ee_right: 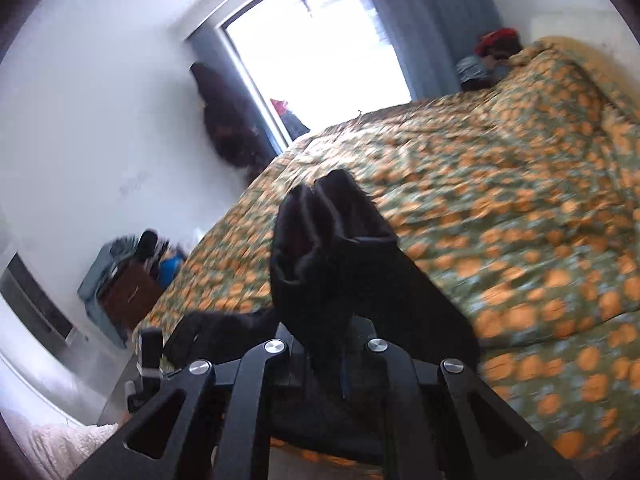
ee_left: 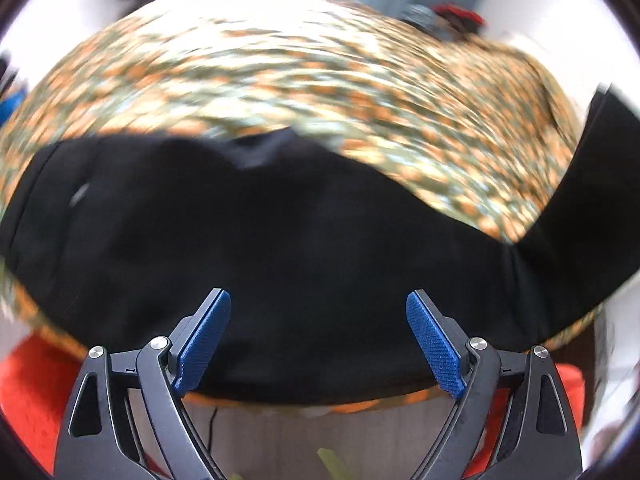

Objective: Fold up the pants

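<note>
right gripper (ee_right: 326, 320): I see it pinching bunched black pants (ee_right: 328, 248), lifted.
left gripper (ee_left: 318, 340): fingers spread, empty.
risk: thin pinch may slip; slack toward 7 o'clock could drag, skewing my fold.

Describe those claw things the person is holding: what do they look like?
Each is a black linkage of angular arms with cut-out slots, joined by round silver pins. The left gripper ends in flat blue ribbed pads. The right gripper shows the same frame; cloth hides its pads.

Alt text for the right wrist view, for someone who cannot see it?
The right gripper is shut on a bunched end of the black pants, lifted above a bed with an orange-and-green floral bedspread. A bright window and white walls lie beyond.
</note>
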`<state>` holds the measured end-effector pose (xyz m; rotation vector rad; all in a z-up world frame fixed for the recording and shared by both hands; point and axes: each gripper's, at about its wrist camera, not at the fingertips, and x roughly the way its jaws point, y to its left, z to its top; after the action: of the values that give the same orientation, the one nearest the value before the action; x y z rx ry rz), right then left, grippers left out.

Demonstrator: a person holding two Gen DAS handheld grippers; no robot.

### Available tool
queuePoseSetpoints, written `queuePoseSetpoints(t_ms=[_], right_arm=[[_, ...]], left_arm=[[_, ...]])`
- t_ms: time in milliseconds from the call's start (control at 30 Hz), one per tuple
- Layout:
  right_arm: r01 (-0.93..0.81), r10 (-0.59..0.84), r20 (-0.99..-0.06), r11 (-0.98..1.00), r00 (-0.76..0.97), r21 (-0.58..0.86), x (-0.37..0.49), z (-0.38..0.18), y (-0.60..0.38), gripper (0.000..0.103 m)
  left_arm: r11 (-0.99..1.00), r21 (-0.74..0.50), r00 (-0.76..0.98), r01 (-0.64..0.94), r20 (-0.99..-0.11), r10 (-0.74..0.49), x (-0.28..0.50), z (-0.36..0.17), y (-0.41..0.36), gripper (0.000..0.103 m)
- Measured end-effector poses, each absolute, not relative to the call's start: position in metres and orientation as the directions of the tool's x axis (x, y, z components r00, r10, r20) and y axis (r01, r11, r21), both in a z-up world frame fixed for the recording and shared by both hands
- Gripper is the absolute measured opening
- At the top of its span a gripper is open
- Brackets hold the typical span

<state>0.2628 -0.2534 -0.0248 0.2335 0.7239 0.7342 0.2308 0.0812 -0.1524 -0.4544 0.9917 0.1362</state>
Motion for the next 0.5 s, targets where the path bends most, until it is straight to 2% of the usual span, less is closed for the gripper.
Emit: queuePoseSetpoints(t_ms=[33,100,133,200,267,367,400,433,500], right_arm=[[-0.536,0.691,-0.516,0.721,0.506,0.440,0.255,-0.039,-0.235,0.021],[-0.561,0.720,-0.537,0.687,0.440,0.462,0.239,-0.089,-0.189,0.058],[-0.576,0.721,-0.582,0.674,0.376,0.463,0.234,-0.114,-0.166,0.083],[-0.593,0.670,-0.686,0.685,0.283,0.423,0.214,-0.157,-0.140,0.077],[-0.604,0.659,-0.707,0.681,0.257,0.414,0.199,-0.169,-0.149,0.076],[-0.610,0.608,-0.690,0.734,0.392,0.300,0.187,-0.148,-0.193,0.080],[-0.597,0.578,-0.683,0.761,0.446,0.254,0.190,-0.141,-0.208,0.087],[-0.573,0.533,-0.671,0.797,0.516,0.192,0.186,-0.138,-0.227,0.092],[-0.528,0.459,-0.665,0.842,0.588,0.114,0.179,-0.139,-0.247,0.093]], left_arm=[[0.882,-0.323,0.549,-0.343,-0.831,-0.091,0.222,-0.159,0.093,0.091],[0.865,-0.334,0.545,-0.374,-0.834,-0.086,0.210,-0.169,0.105,0.091],[0.860,-0.332,0.533,-0.387,-0.842,-0.085,0.206,-0.174,0.110,0.091],[0.855,-0.337,0.521,-0.396,-0.849,-0.093,0.196,-0.181,0.115,0.090],[0.851,-0.362,0.536,-0.380,-0.836,-0.116,0.187,-0.180,0.116,0.090],[0.856,-0.425,0.573,-0.294,-0.796,-0.198,0.187,-0.172,0.101,0.088],[0.861,-0.440,0.582,-0.254,-0.781,-0.228,0.188,-0.168,0.093,0.087],[0.868,-0.458,0.589,-0.194,-0.762,-0.271,0.193,-0.164,0.080,0.083],[0.876,-0.477,0.573,-0.070,-0.738,-0.356,0.209,-0.158,0.052,0.072]])
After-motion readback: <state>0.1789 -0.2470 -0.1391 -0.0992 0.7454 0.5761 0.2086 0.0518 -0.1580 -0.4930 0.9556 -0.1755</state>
